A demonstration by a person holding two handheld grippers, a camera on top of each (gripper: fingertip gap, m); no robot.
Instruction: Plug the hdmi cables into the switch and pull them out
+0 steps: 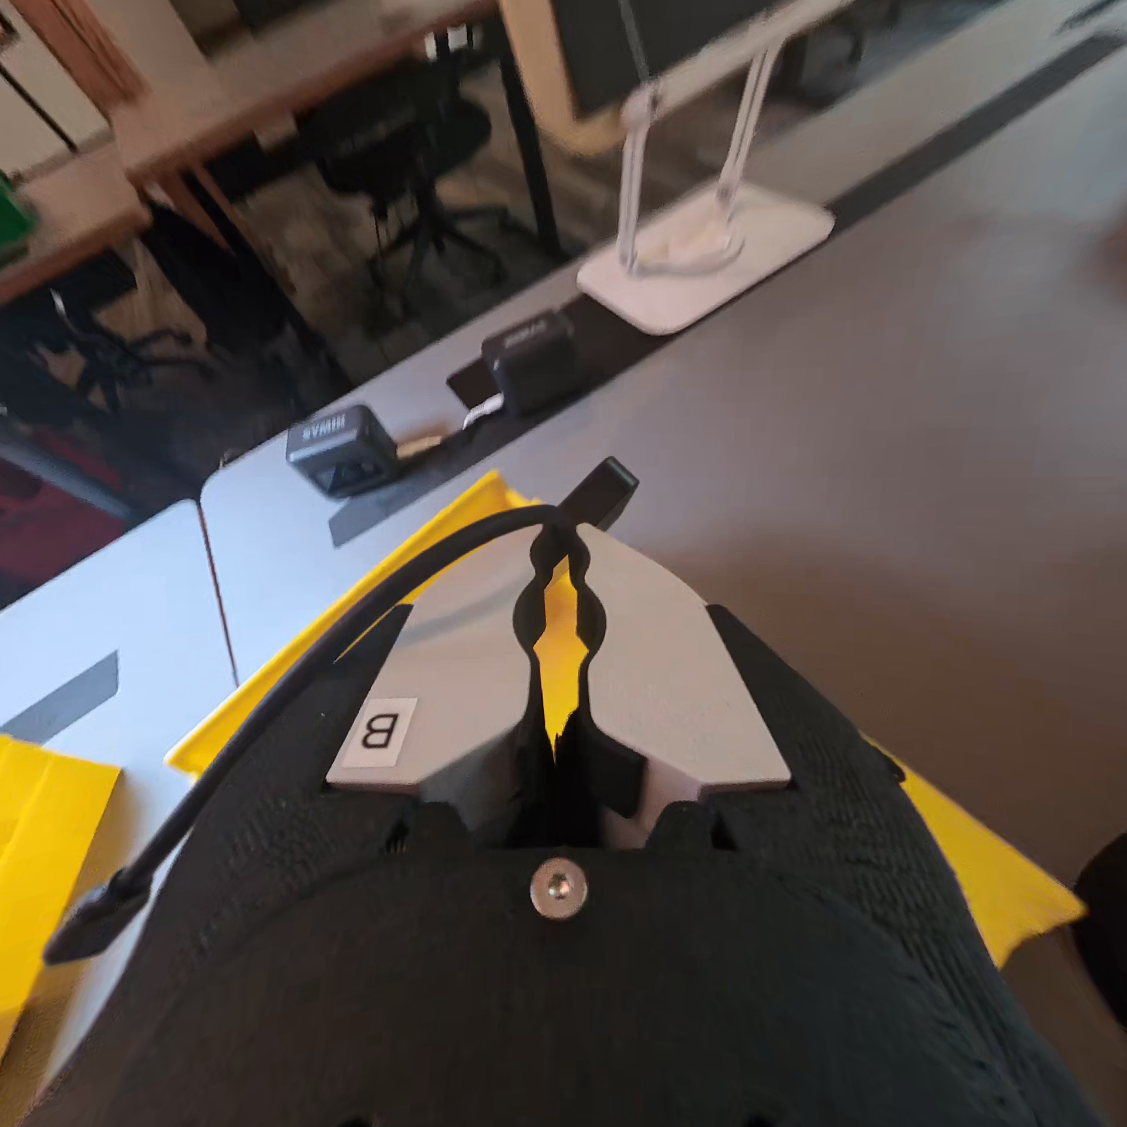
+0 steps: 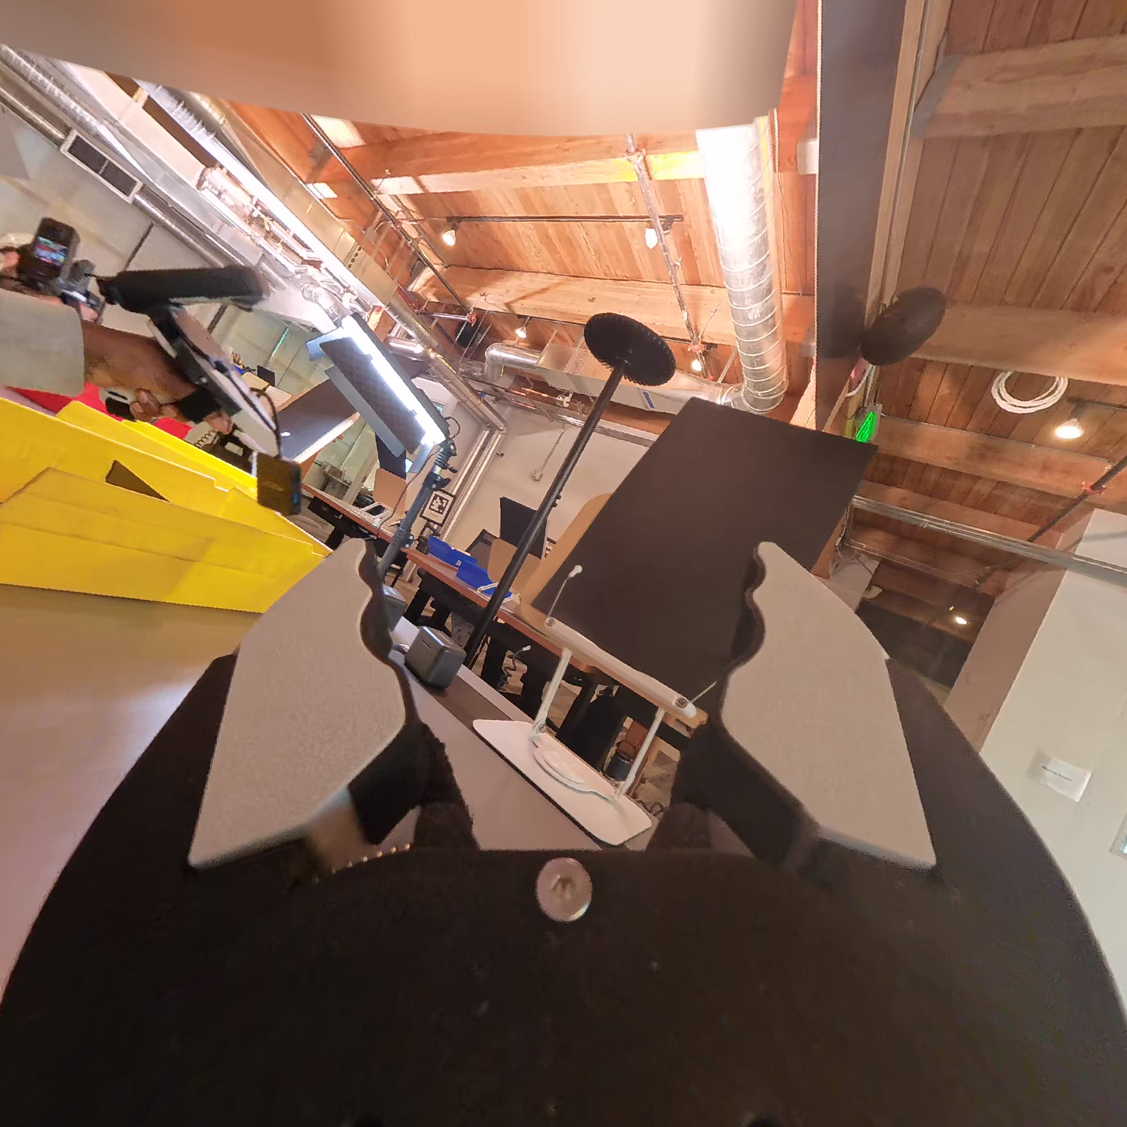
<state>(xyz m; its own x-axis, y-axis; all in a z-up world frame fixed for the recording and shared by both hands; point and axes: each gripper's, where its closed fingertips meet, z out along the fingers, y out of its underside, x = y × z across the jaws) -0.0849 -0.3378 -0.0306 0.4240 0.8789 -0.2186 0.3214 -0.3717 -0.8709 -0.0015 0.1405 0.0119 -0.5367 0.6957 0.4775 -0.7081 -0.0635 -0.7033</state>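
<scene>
My left gripper (image 1: 560,536) is shut on a thin black cable (image 1: 341,634) right behind a small black box (image 1: 601,491), which sticks out past the fingertips. The cable arcs down to the left and ends in a black plug (image 1: 91,921) hanging free. In the right wrist view the left gripper (image 2: 244,396) shows far left, held up by a hand, with the black box (image 2: 277,485) hanging under it above the yellow bins. My right gripper (image 2: 564,552) is open and empty, low over the table and tilted up.
Yellow bins (image 1: 976,854) (image 2: 122,536) lie under and left of the left gripper. Two dark power blocks (image 1: 341,448) (image 1: 530,360) sit along a black strip on the grey table (image 1: 854,488). A white stand (image 1: 707,268) (image 2: 561,768) holds a black board (image 2: 689,549).
</scene>
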